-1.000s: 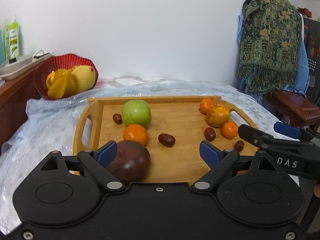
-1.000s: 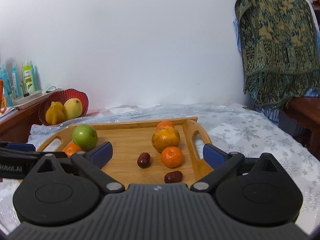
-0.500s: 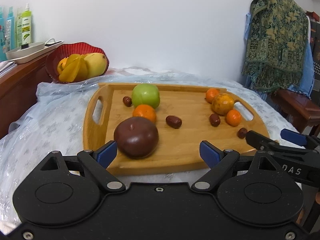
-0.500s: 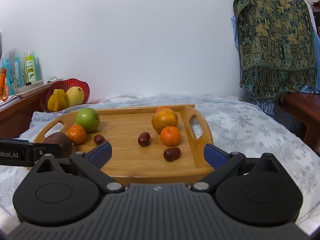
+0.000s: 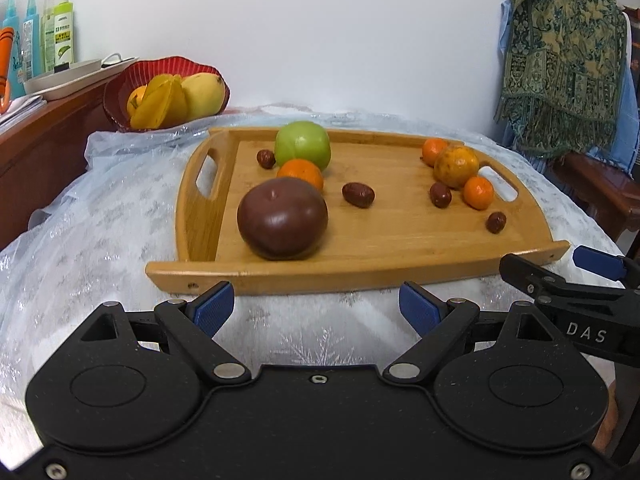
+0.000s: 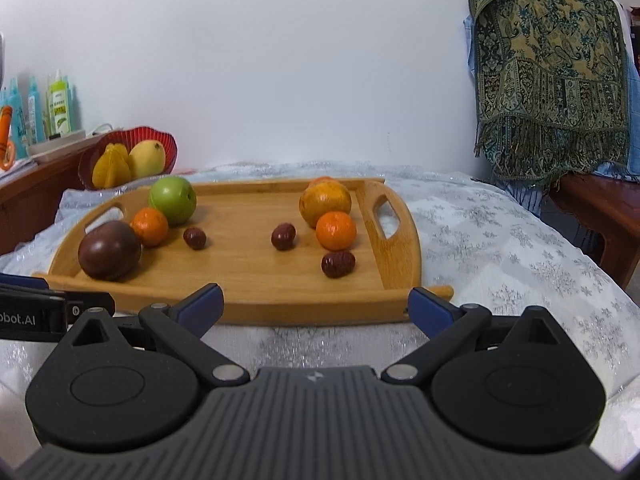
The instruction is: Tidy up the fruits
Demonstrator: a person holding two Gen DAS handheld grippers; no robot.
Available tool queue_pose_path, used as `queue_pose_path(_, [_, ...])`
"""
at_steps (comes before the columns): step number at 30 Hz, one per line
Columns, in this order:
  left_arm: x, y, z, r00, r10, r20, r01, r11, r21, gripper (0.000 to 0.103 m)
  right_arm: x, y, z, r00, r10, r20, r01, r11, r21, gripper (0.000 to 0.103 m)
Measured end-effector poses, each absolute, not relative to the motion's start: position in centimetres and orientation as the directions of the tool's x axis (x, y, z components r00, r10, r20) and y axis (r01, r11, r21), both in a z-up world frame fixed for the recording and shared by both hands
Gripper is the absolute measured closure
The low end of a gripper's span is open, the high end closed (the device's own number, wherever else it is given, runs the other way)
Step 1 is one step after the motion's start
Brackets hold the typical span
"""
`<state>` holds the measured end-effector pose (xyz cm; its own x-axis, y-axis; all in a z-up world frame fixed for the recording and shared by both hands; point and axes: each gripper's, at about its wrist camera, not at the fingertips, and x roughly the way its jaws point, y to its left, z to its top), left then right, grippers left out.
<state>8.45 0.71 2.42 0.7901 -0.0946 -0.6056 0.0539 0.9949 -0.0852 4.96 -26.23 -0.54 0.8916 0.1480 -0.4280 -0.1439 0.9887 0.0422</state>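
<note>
A wooden tray (image 5: 400, 252) (image 6: 256, 284) lies on a white cloth. On its left stand a dark purple fruit (image 5: 282, 218) (image 6: 109, 250), a green apple (image 5: 303, 145) (image 6: 173, 199) and a small orange (image 5: 301, 172). On its right are a large orange (image 5: 456, 166) (image 6: 325, 203), two small oranges (image 5: 478, 193) and several dark red dates (image 5: 358, 194). My left gripper (image 5: 316, 308) is open and empty, just short of the tray's near edge. My right gripper (image 6: 314, 306) is open and empty, at the near edge too.
A red bowl (image 5: 120, 92) (image 6: 166, 148) with a mango and starfruit stands at the back left beside a wooden cabinet (image 5: 36, 140) carrying bottles. A patterned cloth (image 5: 560, 52) hangs over furniture at the right. A white wall is behind.
Both grippers have pulled back from over the tray to its near edge. The purple fruit that sat by the left gripper's fingers now stands free on the tray.
</note>
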Motion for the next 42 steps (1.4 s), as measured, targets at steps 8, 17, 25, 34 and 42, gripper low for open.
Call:
queue_pose_path(8, [8.4, 0.9, 1.7, 0.774, -0.082, -0.628, 0.032, 0.995, -0.091, 0.014, 4.7, -26.5, -1.3, 0.878, 0.138, -0.457, -0.135, 0.990, 0.040, 0.000])
queue_pose_path(17, [8.7, 1.0, 0.9, 0.749, -0.070, -0.659, 0.005, 0.995, -0.101, 0.013, 4.5, -26.8, -2.3, 0.862, 0.136, -0.489, -0.137, 0.990, 0.033, 0.000])
queue_pose_path(25, [8.9, 0.6, 0.3, 0.733, -0.054, -0.678, 0.006, 0.997, -0.074, 0.013, 5.0, -26.8, -2.8, 0.849, 0.138, -0.509, -0.137, 0.990, 0.041, 0.000])
queue_pose_path(34, [9.2, 0.5, -0.1, 0.725, -0.044, -0.687, 0.002, 0.998, -0.062, 0.005, 5.5, -26.2, -3.5, 0.830, 0.142, -0.539, -0.153, 0.988, 0.025, 0.000])
queue_pose_path(42, [9.5, 0.2, -0.3, 0.721, -0.028, -0.692, 0.004, 0.999, -0.037, 0.003, 5.7, -26.0, -3.6, 0.828, 0.141, -0.543, -0.154, 0.988, 0.021, 0.000])
